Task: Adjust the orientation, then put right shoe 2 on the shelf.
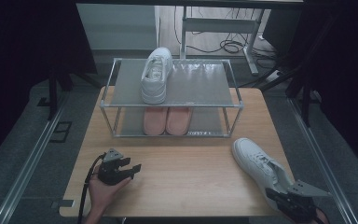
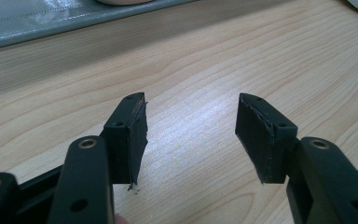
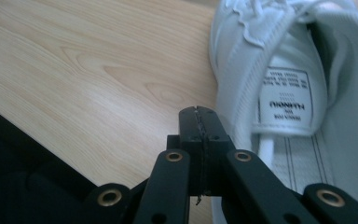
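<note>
Shoe-sorting setup, going left to right. Left gripper (image 1: 131, 169) sits low over the bare wooden table (image 1: 182, 172) near the front-left, jaws spread wide apart with nothing between them. Behind it stands the two-shelf shoe rack (image 1: 106, 95), with one white sneaker (image 1: 156, 74) on top and a pair of pink shoes (image 1: 167, 120) underneath.

Over on the right, the loose white sneaker (image 1: 259, 164) lies flat on the table near the front-right corner, toe pointing back-left toward the rack, heel toward the person (so its long axis runs diagonally). Right gripper (image 3: 199, 126) has its jaws pressed together, empty, right beside the heel collar.

My guess: light shoe, soft upper that'll squish, stiffer sole. The padded heel collar or the tongue looks like the sanest place to pinch.
</note>
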The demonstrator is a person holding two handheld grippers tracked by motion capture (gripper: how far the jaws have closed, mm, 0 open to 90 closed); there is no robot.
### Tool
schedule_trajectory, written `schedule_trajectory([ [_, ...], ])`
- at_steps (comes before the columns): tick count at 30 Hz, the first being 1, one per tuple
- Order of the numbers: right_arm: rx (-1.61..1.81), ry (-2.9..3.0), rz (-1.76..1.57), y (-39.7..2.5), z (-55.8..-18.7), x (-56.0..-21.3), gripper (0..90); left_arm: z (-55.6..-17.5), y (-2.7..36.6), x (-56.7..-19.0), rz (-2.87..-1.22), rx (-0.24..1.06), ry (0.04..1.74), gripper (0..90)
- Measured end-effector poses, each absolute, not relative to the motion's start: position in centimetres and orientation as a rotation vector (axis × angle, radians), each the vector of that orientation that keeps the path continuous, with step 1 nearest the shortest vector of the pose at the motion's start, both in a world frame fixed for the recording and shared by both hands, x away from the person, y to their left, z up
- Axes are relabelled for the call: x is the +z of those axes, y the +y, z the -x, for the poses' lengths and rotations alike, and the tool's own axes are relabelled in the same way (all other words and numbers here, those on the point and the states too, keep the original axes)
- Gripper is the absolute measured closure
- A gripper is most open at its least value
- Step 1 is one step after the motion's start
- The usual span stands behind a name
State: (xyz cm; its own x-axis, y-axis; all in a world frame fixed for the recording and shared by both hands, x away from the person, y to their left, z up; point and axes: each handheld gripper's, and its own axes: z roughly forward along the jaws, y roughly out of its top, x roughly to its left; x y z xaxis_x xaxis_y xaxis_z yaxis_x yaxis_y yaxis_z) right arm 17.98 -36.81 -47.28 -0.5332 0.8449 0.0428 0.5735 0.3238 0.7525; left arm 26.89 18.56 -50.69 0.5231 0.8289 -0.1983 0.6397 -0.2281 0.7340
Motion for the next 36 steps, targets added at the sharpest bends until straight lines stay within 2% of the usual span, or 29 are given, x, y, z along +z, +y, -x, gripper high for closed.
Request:
schedule_trajectory([
  [11,1.119,2.205,-1.177,-36.4,-19.7,-44.7,89.3,-26.8,19.0,-50.2,-1.945,0.316,1.198,44.0],
  [36,1.174,2.158,-1.22,-38.7,-23.1,-43.7,89.1,-26.7,19.2,-49.9,-1.942,0.33,1.192,44.0],
])
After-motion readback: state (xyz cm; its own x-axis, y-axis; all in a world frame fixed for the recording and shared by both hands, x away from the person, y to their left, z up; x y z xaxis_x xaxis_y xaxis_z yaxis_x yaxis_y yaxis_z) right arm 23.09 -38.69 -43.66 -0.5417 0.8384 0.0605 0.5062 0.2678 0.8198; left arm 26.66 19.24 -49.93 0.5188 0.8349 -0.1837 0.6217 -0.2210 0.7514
